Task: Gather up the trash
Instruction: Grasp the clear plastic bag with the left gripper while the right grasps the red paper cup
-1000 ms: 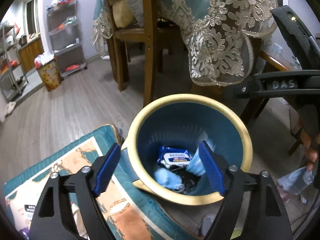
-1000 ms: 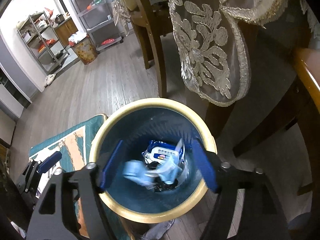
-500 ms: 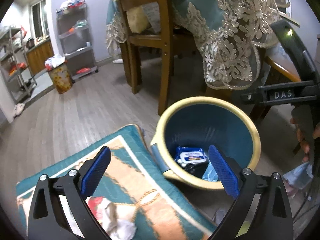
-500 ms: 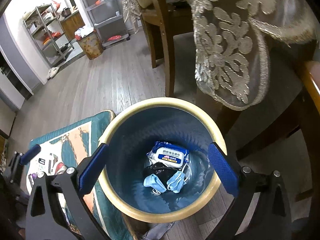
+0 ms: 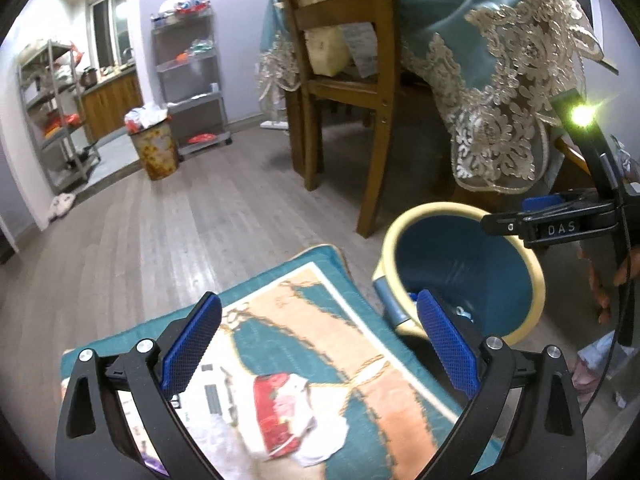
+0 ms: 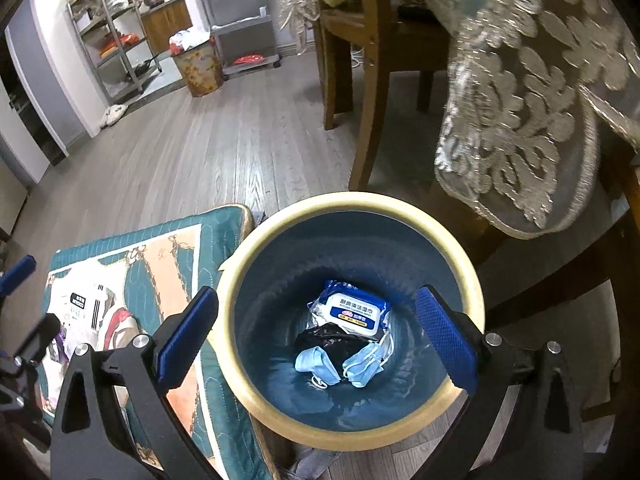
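two sets of tongs stand wide and empty beside a blue bin with a cream rim [image 6: 472,280], nothing between their pads. the left tongs [image 5: 316,344] hang above the patterned mat [image 5: 360,344] that lies against the bin's left side, where a crumpled red-and-white wrapper [image 5: 286,412] and soft white tissue [image 5: 224,440] wait just short of the bin. both look light, limp and easily crushed; a pinch across the wrapper's bunched middle should lift it, though thin film may slip. the right tongs [image 6: 316,336] hover over the bin's mouth. inside the bin lie two blue face masks [image 6: 340,364], a dark bag [image 6: 328,338] and a wipes packet [image 6: 354,312]. beyond the bin, a lace-edged cloth [image 6: 520,120] drapes from a table.
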`<move>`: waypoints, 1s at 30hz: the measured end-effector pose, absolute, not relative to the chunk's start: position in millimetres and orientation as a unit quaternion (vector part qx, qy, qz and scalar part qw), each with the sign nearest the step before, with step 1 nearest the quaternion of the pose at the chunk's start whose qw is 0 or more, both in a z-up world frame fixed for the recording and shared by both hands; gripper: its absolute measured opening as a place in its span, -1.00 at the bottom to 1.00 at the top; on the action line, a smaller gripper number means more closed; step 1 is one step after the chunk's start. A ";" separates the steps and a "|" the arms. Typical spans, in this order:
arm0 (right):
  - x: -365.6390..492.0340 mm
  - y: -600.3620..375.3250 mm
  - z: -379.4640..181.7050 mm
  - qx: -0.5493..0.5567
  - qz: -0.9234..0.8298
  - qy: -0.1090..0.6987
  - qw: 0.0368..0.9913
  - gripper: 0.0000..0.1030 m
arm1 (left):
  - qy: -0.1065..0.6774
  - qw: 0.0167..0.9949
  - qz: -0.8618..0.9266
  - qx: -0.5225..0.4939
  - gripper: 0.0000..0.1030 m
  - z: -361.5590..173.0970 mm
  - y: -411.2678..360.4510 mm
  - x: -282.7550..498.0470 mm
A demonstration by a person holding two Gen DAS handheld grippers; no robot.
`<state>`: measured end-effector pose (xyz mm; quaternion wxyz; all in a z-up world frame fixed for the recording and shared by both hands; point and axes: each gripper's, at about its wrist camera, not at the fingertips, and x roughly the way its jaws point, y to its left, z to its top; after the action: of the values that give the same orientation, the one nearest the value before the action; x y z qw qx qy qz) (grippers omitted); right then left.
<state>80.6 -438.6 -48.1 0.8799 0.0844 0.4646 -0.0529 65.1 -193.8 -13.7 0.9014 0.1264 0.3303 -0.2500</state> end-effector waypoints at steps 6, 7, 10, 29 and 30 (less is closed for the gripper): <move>89.6 -408.9 -48.9 0.060 -0.033 0.469 0.881 0.89 | 0.330 0.904 -0.234 0.138 0.89 -12.9 -166.5 67.1; 90.6 -404.3 -49.4 0.056 -0.030 0.469 0.881 0.89 | 0.333 0.904 -0.230 0.139 0.89 -13.3 -160.1 68.8; 95.7 -387.2 -52.0 0.046 -0.017 0.473 0.880 0.88 | 0.338 0.906 -0.219 0.133 0.89 -13.2 -143.6 71.9; 117.1 -262.7 -97.2 0.053 0.080 0.538 0.837 0.89 | 0.373 0.913 -0.117 0.113 0.89 -23.1 -23.2 85.1; 117.7 -256.5 -103.5 0.053 0.081 0.547 0.831 0.88 | 0.375 0.912 -0.114 0.119 0.89 -25.7 -20.6 84.5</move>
<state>117.7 -256.5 -103.5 0.8315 0.0529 0.5471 0.0807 84.5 -20.6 -25.7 0.9121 0.1185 0.3753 -0.1145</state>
